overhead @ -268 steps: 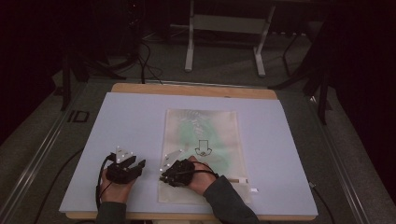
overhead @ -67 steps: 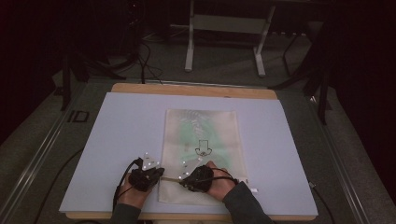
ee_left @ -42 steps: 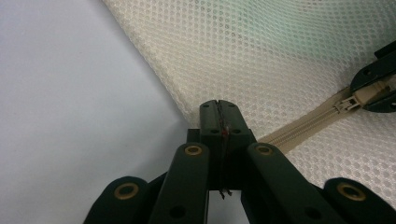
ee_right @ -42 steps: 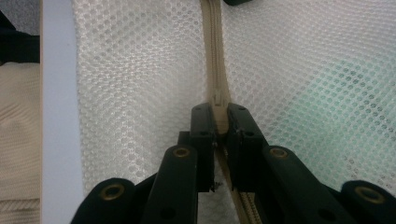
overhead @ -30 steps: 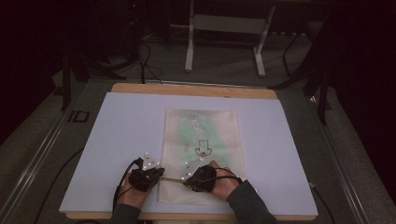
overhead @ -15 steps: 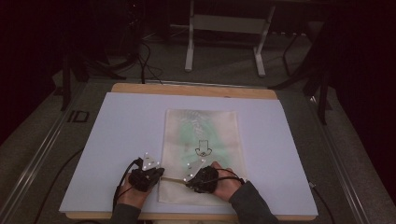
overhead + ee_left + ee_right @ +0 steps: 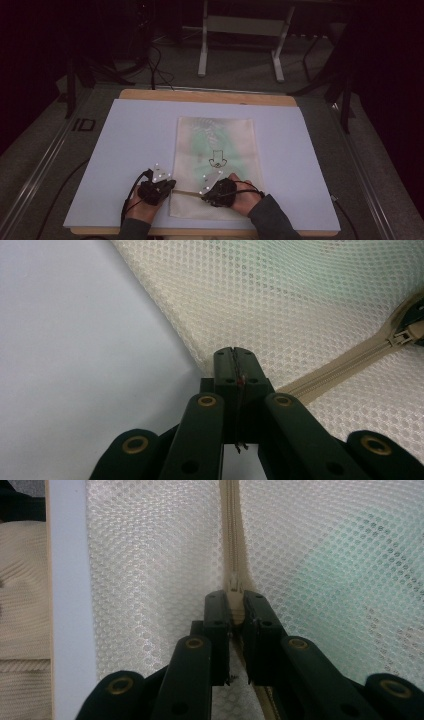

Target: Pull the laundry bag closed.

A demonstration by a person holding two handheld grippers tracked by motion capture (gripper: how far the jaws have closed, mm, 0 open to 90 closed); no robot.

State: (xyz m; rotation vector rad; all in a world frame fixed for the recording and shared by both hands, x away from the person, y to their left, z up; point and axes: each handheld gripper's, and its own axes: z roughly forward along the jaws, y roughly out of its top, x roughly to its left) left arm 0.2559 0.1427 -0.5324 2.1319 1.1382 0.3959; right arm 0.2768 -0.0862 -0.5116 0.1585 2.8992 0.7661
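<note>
A cream mesh bag (image 7: pixel 215 135) lies flat on the white board (image 7: pixel 130 140), with something green showing faintly through it. A beige zipper (image 7: pixel 188 193) runs across the bag's near end. My left gripper (image 7: pixel 169 186) is shut on the bag's left edge (image 7: pixel 235 357), where the zipper (image 7: pixel 345 362) starts. My right gripper (image 7: pixel 206 194) is shut on the zipper pull (image 7: pixel 234 586), with the zipper (image 7: pixel 230 530) running straight ahead of its jaws. In the left gripper view the slider (image 7: pixel 404 335) sits at the far right.
A black arrow mark (image 7: pixel 217 159) is printed on the bag's middle. The board's wooden rim (image 7: pixel 205 96) runs along the far side. Beyond it stand metal frame legs (image 7: pixel 202 55) and floor cables (image 7: pixel 155 65). A sleeve (image 7: pixel 270 220) comes in at the bottom.
The left hand came in from the left to the bag's edge. The right hand has edged right, and a stretch of zipper now shows between the two grippers.
</note>
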